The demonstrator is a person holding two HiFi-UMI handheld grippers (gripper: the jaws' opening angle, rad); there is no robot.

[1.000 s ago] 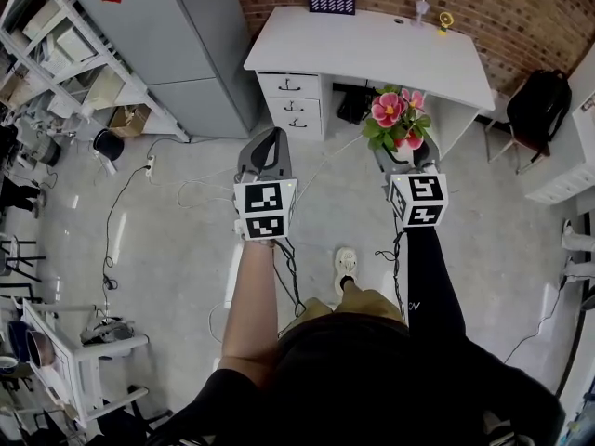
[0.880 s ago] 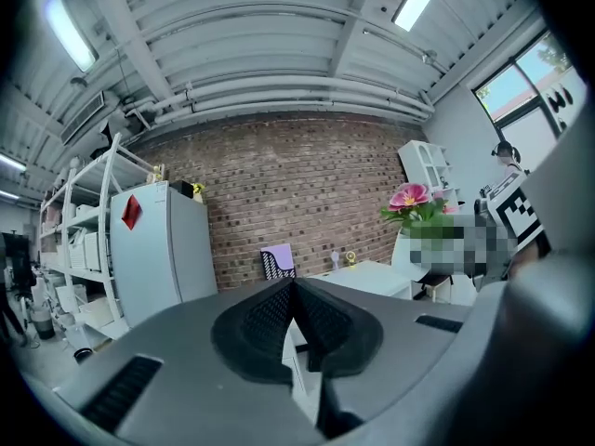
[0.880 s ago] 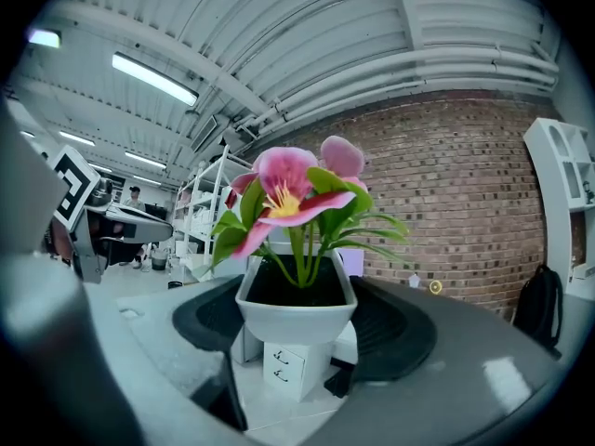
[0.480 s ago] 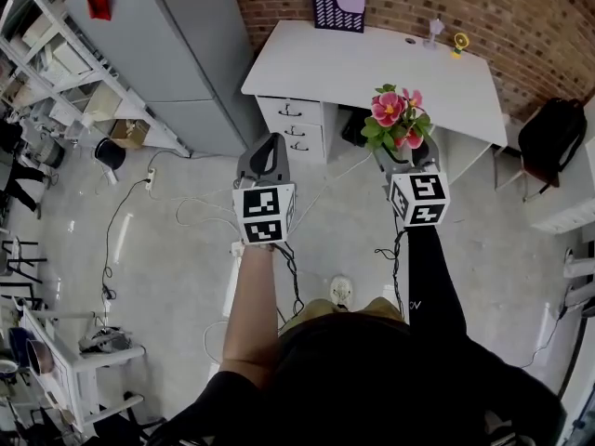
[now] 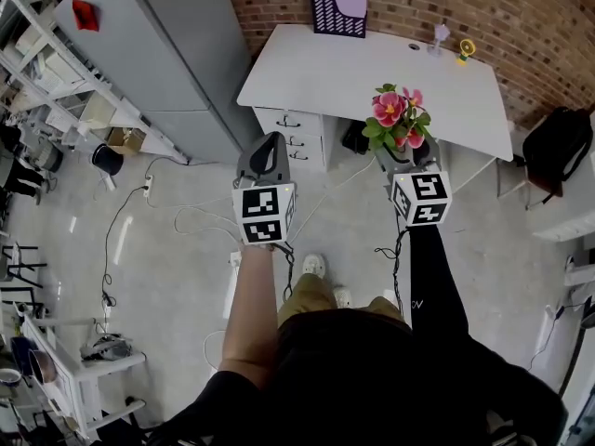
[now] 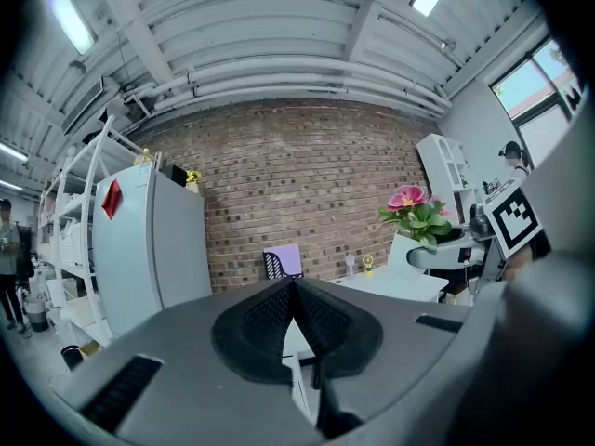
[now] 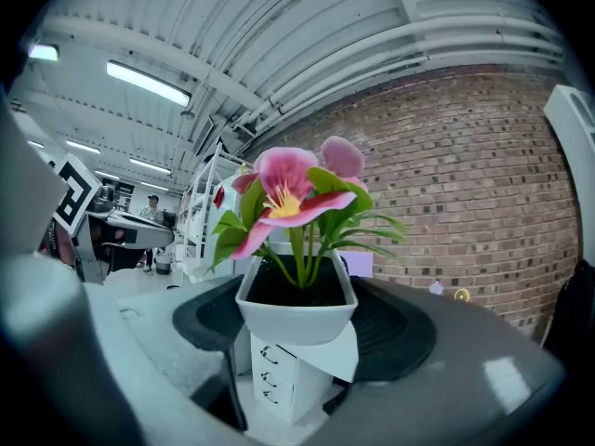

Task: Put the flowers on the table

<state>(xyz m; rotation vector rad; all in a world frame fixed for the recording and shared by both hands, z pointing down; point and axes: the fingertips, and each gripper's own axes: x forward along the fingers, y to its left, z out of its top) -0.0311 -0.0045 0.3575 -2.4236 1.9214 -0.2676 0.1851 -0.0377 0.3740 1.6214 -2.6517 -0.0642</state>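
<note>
Pink flowers [image 5: 396,119] with green leaves stand in a small white pot [image 7: 296,314], held upright by my right gripper [image 5: 403,159], which is shut on the pot's sides. The pot hangs above the floor just short of the front edge of the white desk [image 5: 344,63]. In the right gripper view the flowers [image 7: 296,198] fill the middle and the desk's drawers [image 7: 270,374] show below the pot. My left gripper [image 5: 267,156] is held level to the left, shut with nothing between its jaws; the left gripper view shows the flowers [image 6: 416,214] off to its right.
On the desk's back edge stand a purple file holder [image 5: 337,6] and two small ornaments [image 5: 452,43]. A grey cabinet [image 5: 163,59] stands left of the desk, a black backpack [image 5: 556,145] to its right. Cables [image 5: 177,203] lie across the floor. Shelving [image 5: 46,72] lines the left wall.
The person has stepped closer to the desk, which now sits lower and larger in the head view. Both grippers keep their pose and the pot stays held.
</note>
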